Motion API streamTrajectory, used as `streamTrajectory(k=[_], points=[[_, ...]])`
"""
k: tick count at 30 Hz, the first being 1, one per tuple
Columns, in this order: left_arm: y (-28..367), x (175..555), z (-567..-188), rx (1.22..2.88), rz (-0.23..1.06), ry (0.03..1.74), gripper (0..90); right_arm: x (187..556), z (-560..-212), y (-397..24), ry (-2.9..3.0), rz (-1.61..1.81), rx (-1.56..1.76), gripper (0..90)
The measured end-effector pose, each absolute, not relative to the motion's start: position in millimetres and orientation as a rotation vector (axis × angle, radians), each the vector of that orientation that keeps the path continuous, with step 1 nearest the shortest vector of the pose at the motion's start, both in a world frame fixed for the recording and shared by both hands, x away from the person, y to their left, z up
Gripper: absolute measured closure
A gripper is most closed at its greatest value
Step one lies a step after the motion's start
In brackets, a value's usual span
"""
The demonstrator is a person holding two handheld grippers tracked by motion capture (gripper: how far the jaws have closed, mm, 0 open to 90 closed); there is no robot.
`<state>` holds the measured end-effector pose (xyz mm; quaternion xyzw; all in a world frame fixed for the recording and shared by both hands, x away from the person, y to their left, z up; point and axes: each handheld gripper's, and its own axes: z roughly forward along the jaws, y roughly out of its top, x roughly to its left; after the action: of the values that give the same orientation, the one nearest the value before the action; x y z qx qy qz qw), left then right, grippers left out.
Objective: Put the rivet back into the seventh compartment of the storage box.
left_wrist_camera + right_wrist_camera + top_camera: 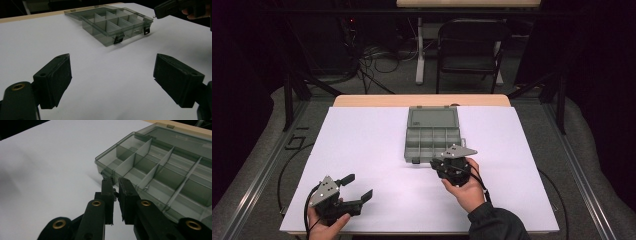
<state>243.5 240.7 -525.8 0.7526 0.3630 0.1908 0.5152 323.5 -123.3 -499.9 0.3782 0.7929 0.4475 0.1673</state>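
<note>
Smoky-grey clear plastic divider box [432, 135] could skid: right gripper [115, 185] pinches its near latch; left gripper [360, 187] spread wide.

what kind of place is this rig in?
Probably a lab or recording booth, not a home: a white-covered table fenced by a dark metal frame, tangled cables and a folding chair behind, with one compartment box.
</note>
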Motion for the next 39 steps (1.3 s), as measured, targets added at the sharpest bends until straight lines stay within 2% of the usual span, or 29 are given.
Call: streamTrajectory(k=[17,39], points=[[243,241,-525,1.798,0.458,0.873,14.9,362,-487,-139,2.171,1.23,1.201,83.5],[244,241,-524,1.797,0.46,0.87,14.9,400,-519,-125,2.191,1.105,1.295,83.1]])
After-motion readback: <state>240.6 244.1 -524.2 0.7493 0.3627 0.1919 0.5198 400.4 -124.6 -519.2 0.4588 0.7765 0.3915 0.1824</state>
